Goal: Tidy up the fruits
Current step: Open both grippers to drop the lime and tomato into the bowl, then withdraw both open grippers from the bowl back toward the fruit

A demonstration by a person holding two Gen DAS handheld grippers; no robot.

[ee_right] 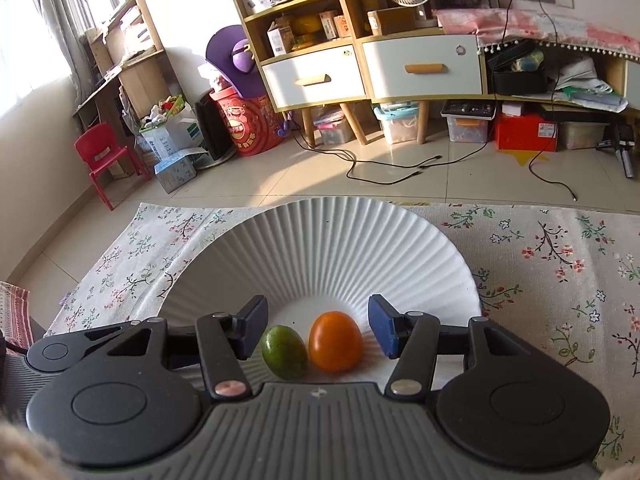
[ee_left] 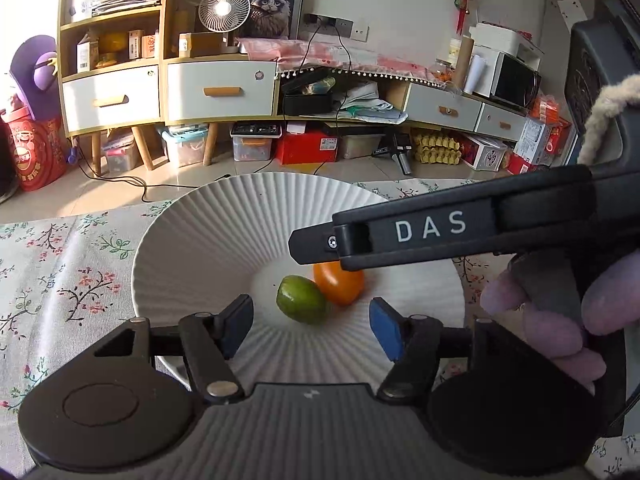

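Both fruits, green (ee_right: 284, 351) and orange (ee_right: 336, 341), lie touching at lower centre of the ribbed white plate (ee_right: 320, 240). Left tool (ee_left: 311, 330) and right tool (ee_right: 316, 330) gape empty; sorting looks finished.

Two fruits (ee_right: 312, 344) touching, side by side in plate (ee_right: 320, 240) centre; plate on tablecloth (ee_right: 540, 260).

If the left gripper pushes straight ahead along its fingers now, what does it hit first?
Most likely the green fruit, which lies just ahead between the open fingers of the left gripper, on the white plate. The orange fruit sits right behind it, apparently touching. Depth is hard to judge through the fisheye.
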